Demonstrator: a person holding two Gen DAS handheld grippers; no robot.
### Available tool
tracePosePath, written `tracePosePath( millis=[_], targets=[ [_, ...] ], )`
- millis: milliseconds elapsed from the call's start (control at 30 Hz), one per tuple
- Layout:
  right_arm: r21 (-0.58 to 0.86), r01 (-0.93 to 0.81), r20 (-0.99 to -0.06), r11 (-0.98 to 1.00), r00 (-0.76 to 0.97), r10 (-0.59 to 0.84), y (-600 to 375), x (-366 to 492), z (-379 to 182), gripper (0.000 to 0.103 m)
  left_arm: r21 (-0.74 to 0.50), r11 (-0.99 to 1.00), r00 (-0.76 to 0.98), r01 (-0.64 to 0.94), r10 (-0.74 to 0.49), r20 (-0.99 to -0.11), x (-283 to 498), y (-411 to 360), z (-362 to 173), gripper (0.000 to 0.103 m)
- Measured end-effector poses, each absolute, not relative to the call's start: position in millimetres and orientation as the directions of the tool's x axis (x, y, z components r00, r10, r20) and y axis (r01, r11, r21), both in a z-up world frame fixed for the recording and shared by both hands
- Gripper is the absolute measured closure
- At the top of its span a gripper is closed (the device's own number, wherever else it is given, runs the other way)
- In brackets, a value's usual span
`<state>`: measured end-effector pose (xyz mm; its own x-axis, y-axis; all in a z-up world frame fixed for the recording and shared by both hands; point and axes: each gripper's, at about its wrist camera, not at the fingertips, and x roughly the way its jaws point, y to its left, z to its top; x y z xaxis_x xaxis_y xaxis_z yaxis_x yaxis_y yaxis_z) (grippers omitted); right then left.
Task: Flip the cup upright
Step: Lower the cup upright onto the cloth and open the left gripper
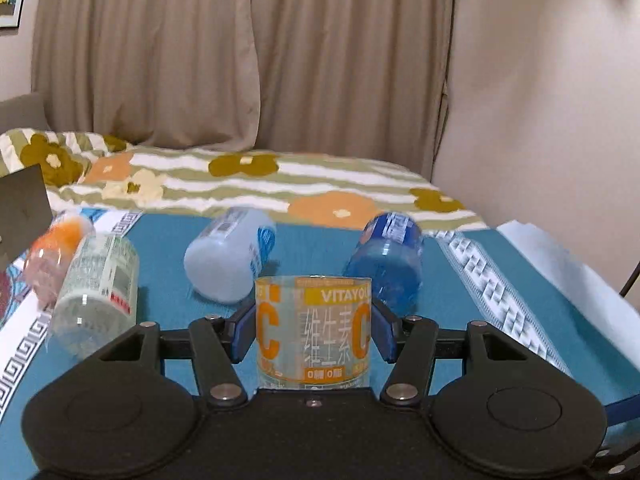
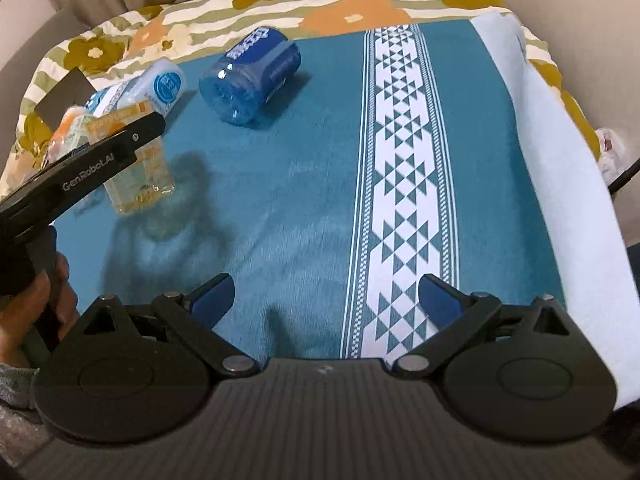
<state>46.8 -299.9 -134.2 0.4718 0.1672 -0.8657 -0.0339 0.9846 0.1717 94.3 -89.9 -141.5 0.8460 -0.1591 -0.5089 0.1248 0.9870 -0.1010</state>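
The cup [image 1: 314, 330] is a clear plastic one with orange bands, large orange C letters, the word VITAYOU and white Chinese characters. It stands with its open rim up on the teal cloth [image 1: 460, 320], at the near middle of the left wrist view. In the right wrist view the cup [image 2: 138, 178] sits at the far left, tilted slightly, its upper part hidden behind a black bar.

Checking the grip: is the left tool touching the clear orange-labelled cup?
Touching. Left wrist view shows the left tool with both blue pads pressed against the clear orange-labelled cup.
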Motion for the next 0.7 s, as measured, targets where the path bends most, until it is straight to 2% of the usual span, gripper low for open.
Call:
tracePosePath(
  millis=[200,433,533,700],
  targets=[
    [0.177,-0.062,-0.867,0.982,0.462,0.185,-288,45,-135,0.000,-0.092,0.985,0.829,0.143,-0.170,-0.532,86,-88,-139,0.040],
    [0.199,-0.074,-0.857,0.977,0.471,0.210,-282,48,-128,0.000,-0.057,0.983,0.752,0.174,-0.170,-0.637,83,-88,-130,0.040],
    [0.185,-0.072,-0.859,0.980,0.473,0.196,-282,49,-126,0.000,-0.036,0.981,0.711,0.192,-0.164,-0.684,85,-90,-127,0.040],
    [0.126,-0.071,-0.883,0.990,0.446,0.144,-279,51,-131,0.000,-0.030,0.979,0.683,0.203,-0.163,-0.712,88,-91,-127,0.039]
  ],
)
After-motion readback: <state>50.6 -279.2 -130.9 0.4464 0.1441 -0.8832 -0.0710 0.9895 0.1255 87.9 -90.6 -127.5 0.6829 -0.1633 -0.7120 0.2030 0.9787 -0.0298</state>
